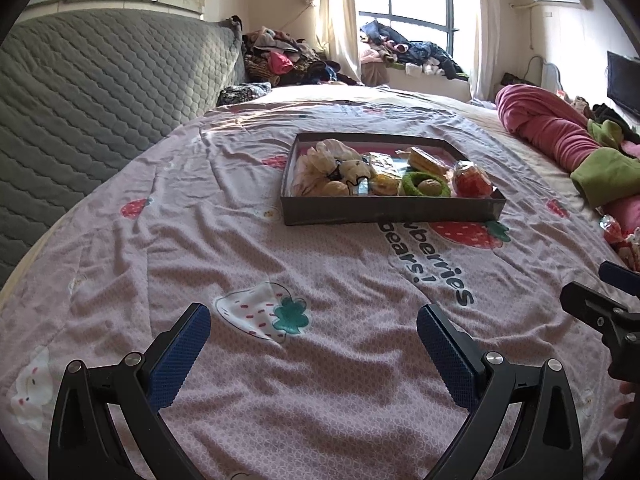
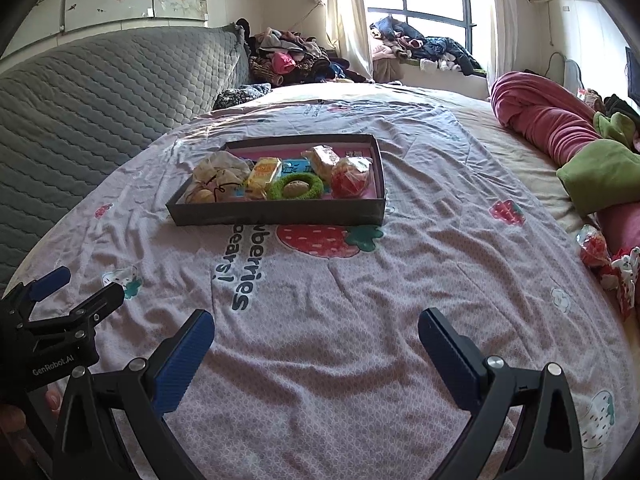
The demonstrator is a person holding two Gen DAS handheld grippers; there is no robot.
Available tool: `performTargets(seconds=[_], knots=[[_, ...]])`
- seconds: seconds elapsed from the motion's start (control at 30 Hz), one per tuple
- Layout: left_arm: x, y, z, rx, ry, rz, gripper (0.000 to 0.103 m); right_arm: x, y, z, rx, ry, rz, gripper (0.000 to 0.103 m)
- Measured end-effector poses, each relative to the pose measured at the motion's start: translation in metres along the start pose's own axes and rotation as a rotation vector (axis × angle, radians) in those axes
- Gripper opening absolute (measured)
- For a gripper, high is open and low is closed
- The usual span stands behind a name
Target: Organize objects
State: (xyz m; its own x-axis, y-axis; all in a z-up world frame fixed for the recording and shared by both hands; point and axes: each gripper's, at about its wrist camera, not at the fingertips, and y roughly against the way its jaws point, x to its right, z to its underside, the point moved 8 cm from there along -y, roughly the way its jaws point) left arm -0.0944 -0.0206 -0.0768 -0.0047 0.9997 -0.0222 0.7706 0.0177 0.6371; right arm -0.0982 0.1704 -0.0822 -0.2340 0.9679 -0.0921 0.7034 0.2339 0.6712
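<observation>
Left gripper (image 1: 313, 334) spread wide, blue pads holding nothing, hovering low over a pink strawberry-print bedsheet (image 1: 320, 400). Right gripper (image 2: 316, 336) likewise spread wide and empty, just beside the left.

Farther out, mid-bed and well apart from both: shallow dark tray (image 1: 392, 210), apparently stiff card. Inside, left to right: crumpled pale cloth bag with black cord (image 1: 328, 162); yellow wrapped snack (image 1: 386, 184); fuzzy green ring (image 1: 424, 186) around a small round tan item; wrapped cake slice (image 1: 428, 160); crinkly red-and-clear packet (image 1: 472, 182).

Probably all light, soft and crushable; wrappers likely slippery, so best pinched gently across the middle.

At the right bed edge, another red-and-clear packet (image 2: 594, 246) lying loose beside pink rolled bedding (image 2: 544, 120), seemingly left to tidy.
</observation>
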Motion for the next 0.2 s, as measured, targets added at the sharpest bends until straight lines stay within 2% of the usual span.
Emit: performTargets(seconds=[0.1, 0.2], knots=[[0.0005, -0.0014, 0.0027, -0.003, 0.010, 0.025, 0.103, 0.0001, -0.0018, 0.0016, -0.004, 0.001, 0.002, 0.103], [-0.0010, -0.0038, 0.0042, -0.006, 0.005, -0.007, 0.103, 0.0003, -0.0045, 0.0036, -0.014, 0.000, -0.001, 0.103]])
